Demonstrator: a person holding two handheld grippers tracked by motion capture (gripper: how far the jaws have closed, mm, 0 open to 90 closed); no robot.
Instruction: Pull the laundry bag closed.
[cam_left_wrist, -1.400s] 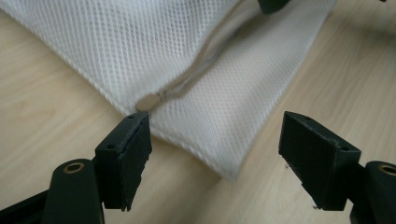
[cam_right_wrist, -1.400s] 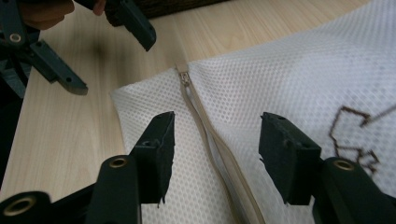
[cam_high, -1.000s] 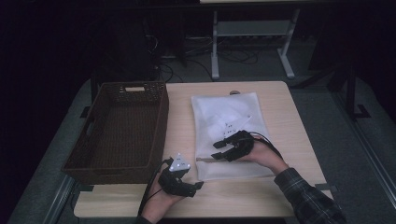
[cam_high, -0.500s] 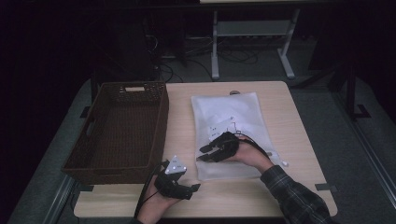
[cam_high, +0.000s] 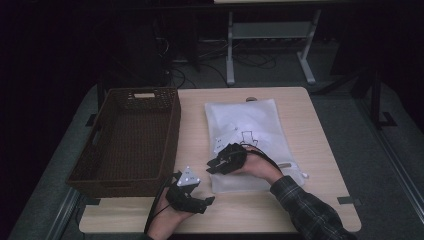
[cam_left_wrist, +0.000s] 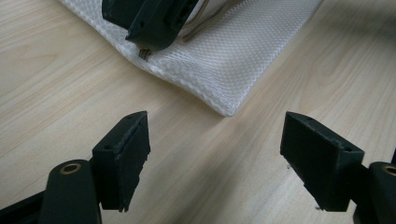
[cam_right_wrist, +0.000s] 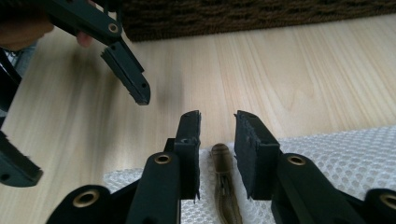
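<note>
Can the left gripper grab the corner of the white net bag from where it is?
Probably yes. The left gripper is open, and the corner of the white mesh bag lies just ahead between its fingers, with bare table between. The right gripper sits on the bag farther along, off that corner.

A: Bag (cam_left_wrist: 224, 60)? White mesh cloth, fine honeycomb weave, matt. Zip pull (cam_right_wrist: 223, 179) dull brown metal.
B: Table (cam_left_wrist: 56, 93) pale wood grain, smooth, faint sheen. Basket (cam_high: 130, 140) dark woven wicker, rough.
A: Right gripper (cam_right_wrist: 217, 128) matt black plastic, brass-look rivets.
</note>
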